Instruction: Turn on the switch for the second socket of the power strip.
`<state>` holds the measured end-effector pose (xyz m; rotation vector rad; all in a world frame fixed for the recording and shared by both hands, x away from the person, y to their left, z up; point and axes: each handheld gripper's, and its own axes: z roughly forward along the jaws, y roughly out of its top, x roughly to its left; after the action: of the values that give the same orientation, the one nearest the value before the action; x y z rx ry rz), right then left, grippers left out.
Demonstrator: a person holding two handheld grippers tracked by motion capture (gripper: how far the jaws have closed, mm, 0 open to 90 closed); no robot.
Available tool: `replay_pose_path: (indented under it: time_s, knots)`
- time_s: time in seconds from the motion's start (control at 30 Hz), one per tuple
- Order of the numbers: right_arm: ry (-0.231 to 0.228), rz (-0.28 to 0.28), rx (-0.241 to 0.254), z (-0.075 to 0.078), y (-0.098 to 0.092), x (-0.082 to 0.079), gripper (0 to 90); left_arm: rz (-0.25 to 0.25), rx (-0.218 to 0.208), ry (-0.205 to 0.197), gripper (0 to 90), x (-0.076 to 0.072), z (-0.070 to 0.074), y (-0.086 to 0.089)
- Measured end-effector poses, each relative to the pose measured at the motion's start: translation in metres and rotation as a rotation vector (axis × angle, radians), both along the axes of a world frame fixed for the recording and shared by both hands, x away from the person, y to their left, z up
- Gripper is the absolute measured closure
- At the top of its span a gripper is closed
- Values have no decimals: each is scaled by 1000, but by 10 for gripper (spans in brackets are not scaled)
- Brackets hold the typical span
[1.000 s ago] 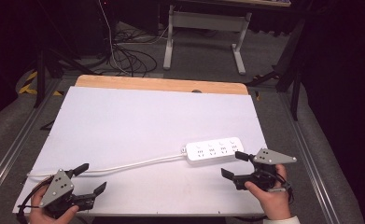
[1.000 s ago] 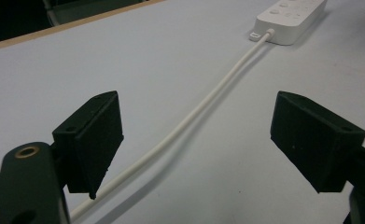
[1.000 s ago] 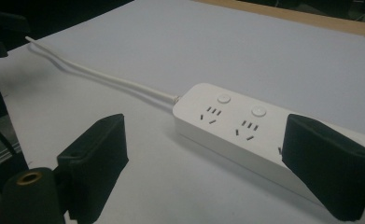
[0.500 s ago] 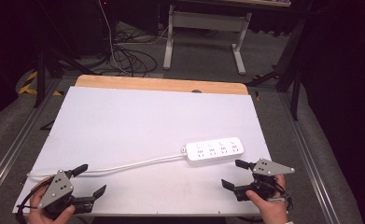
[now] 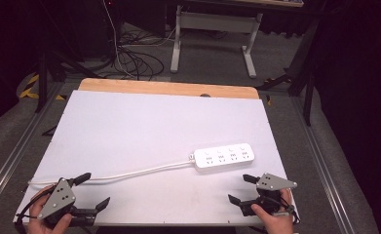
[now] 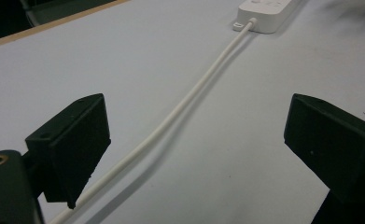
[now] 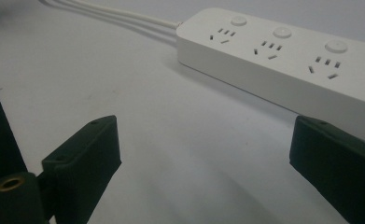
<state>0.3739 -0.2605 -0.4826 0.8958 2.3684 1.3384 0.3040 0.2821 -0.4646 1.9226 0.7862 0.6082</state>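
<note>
A white power strip (image 5: 224,155) with several sockets lies on the white table top (image 5: 144,126), right of centre. Its white cable (image 5: 129,172) runs left toward the table's front left corner. My left gripper (image 5: 92,190) rests at the front left, open and holding nothing, and in the left gripper view the cable (image 6: 180,107) passes between its jaws to the strip (image 6: 266,13). At the front right my right gripper (image 5: 240,189) stands open and empty, just in front of the strip (image 7: 283,56).
A wooden strip (image 5: 168,87) edges the table's far side. Beyond it on the floor are tangled dark cables (image 5: 134,58) and a grey metal stand (image 5: 217,24). Metal rails (image 5: 12,151) run along both sides of the table.
My right gripper has drawn back toward the table's front edge, away from the power strip. The left gripper has kept its place.
</note>
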Motion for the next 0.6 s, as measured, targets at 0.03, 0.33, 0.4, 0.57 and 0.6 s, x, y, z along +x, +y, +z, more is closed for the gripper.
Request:
replay_pose_path:
  time_s: [0.03,0.33,0.4,0.57,0.6]
  knots:
    - [1,-3,-3,-1,0,0,91,1,0,1,72,0,-1,0]
    - [11,-9,-49,-11,1,-1,91,40,14,-7,72,1,-4,-1]
    - [4,-20,-49,-10,0,-1,91,38,14,-2,72,1,-5,-1]
    - [-16,-74,-20,-8,-7,-1,92,20,4,18,63,1,-4,1]
    - [-14,-86,-17,-7,-7,-1,92,15,-3,32,59,2,-4,1]
